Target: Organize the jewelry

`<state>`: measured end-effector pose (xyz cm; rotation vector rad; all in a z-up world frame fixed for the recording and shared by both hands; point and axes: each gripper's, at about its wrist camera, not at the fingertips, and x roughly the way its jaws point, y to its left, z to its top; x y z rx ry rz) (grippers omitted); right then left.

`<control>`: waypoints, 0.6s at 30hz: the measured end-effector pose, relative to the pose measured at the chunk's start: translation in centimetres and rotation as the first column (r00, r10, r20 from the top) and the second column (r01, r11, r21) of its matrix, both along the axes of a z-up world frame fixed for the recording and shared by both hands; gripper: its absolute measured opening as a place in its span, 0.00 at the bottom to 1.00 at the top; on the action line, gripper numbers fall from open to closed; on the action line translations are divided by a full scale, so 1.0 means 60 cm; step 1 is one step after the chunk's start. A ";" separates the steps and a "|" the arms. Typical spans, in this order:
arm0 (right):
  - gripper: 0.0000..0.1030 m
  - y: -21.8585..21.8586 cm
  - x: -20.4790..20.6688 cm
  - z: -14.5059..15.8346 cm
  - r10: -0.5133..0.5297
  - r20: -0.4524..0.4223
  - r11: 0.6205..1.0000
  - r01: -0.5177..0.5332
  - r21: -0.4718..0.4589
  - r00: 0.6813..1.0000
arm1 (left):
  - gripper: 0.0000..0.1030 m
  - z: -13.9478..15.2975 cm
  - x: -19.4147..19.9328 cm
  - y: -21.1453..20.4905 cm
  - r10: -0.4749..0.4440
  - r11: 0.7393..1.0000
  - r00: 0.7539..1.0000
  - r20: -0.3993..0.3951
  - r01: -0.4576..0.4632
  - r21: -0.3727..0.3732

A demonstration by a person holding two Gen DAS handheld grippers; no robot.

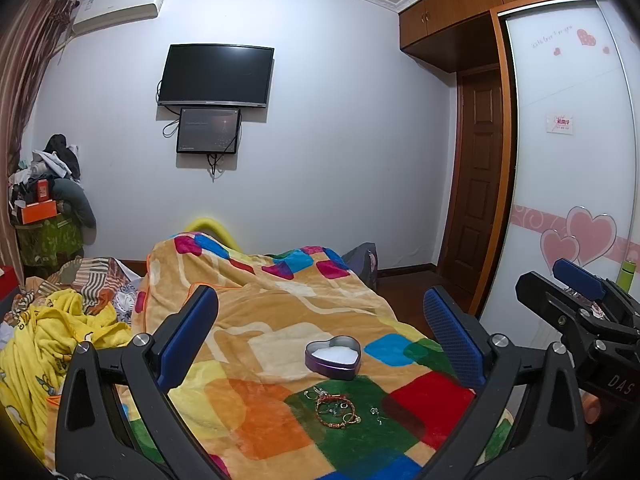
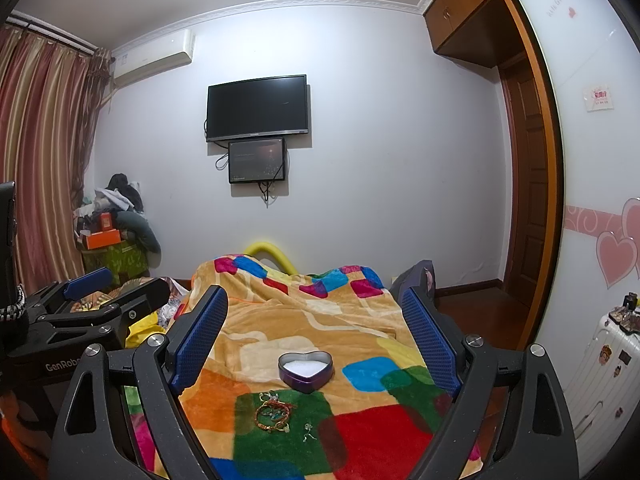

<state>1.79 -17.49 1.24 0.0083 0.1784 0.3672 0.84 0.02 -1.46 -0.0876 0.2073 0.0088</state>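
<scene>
An open purple heart-shaped tin (image 1: 333,357) with a white lining sits on the colourful blanket (image 1: 280,320); it also shows in the right wrist view (image 2: 306,370). Just in front of it, on a green patch, lies a pile of jewelry (image 1: 335,407): a red-and-gold bracelet and rings, with a small silver earring (image 1: 376,414) to its right. The pile (image 2: 272,414) and the earring (image 2: 308,436) show in the right wrist view too. My left gripper (image 1: 320,336) is open and empty, above and behind the jewelry. My right gripper (image 2: 316,328) is open and empty, beside the left one.
The bed carries crumpled yellow bedding (image 1: 52,332) at the left. A wardrobe with heart decals (image 1: 576,200) and a white suitcase (image 2: 600,364) stand to the right. A TV (image 1: 216,74) hangs on the far wall. A clothes pile (image 1: 48,184) is in the left corner.
</scene>
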 end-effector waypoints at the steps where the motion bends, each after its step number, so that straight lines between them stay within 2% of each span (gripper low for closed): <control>1: 0.85 -0.002 0.001 0.000 0.000 0.000 1.000 0.000 0.000 1.000 | 1.00 0.001 0.001 0.001 0.001 1.000 1.000 -0.001 -0.001 -0.001; 18: 0.85 -0.004 0.001 0.001 0.004 0.000 1.000 -0.004 0.001 1.000 | 1.00 0.006 0.001 -0.004 0.002 1.000 1.000 -0.001 -0.002 -0.003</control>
